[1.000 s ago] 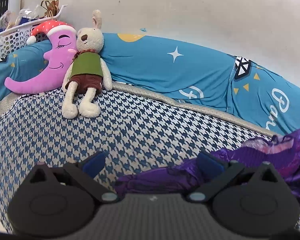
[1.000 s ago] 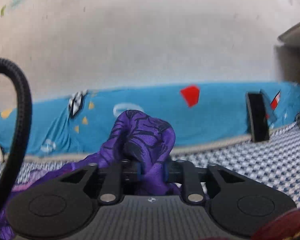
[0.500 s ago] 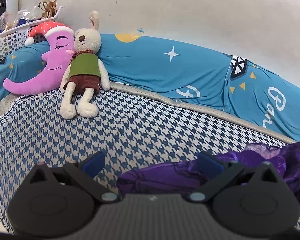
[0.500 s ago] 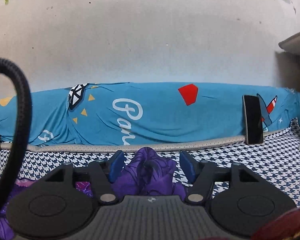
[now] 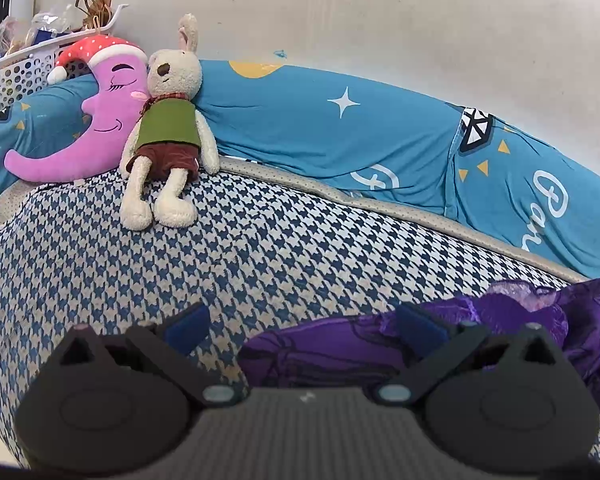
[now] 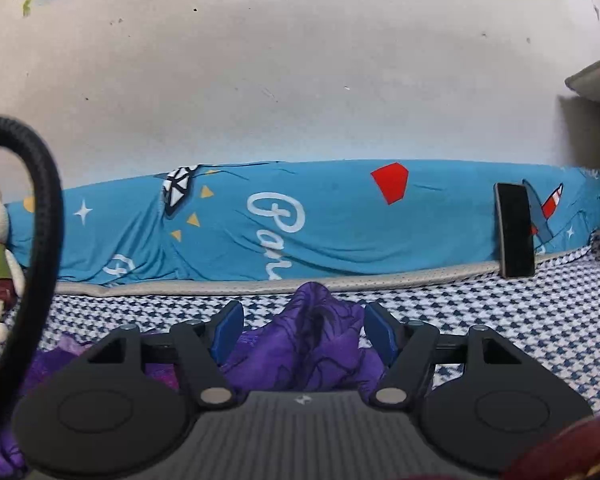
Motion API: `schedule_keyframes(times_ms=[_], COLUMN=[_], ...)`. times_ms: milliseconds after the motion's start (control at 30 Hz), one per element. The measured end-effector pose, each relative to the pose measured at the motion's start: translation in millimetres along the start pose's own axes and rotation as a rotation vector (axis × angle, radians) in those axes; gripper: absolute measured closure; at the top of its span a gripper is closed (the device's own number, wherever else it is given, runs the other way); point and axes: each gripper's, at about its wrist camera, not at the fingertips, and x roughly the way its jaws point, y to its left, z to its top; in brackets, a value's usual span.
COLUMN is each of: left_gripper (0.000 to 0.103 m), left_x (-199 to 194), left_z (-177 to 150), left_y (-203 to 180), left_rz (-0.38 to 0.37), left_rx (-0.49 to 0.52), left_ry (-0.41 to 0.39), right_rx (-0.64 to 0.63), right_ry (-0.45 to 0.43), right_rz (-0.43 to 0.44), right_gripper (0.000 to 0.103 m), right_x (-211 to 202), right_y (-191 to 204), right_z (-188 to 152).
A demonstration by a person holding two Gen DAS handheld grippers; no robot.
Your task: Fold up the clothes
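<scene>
Purple patterned fabric, the garment (image 6: 316, 344), lies crumpled on the blue-and-white houndstooth bedspread (image 5: 260, 248). The right gripper (image 6: 304, 326) is spread wide, a peak of the cloth rising between its blue pads without being pinched. The left gripper (image 5: 300, 326) is also spread wide, one end of the garment (image 5: 340, 348) lying between and under its fingers. A stuffed rabbit (image 5: 168, 128) leans against a pink moon cushion (image 5: 92, 128) and the blue bolster (image 5: 340, 128) along the wall. A dark phone (image 6: 514, 230) stands against the bolster.
</scene>
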Motion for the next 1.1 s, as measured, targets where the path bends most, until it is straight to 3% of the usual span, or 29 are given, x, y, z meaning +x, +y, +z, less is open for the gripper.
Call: schedule_keyframes(times_ms=[633,1100], left_gripper=[0.000,0.000], left_x=[1.9,0.0], left_z=[-7.6,-6.3], left_y=[-10.4,-5.3], left_rz=[-0.092,-0.082], left_rx=[0.038,0.035], left_ry=[0.045,0.032], right_rx=[-0.014,-0.050], right_ry=[0.145,0.195], right_rz=[0.147,0.193], right_gripper=[0.034,0.034], right_x=[-0.5,-2.5], right_y=[24.9,32.3], right_z=[-27.7,-37.7])
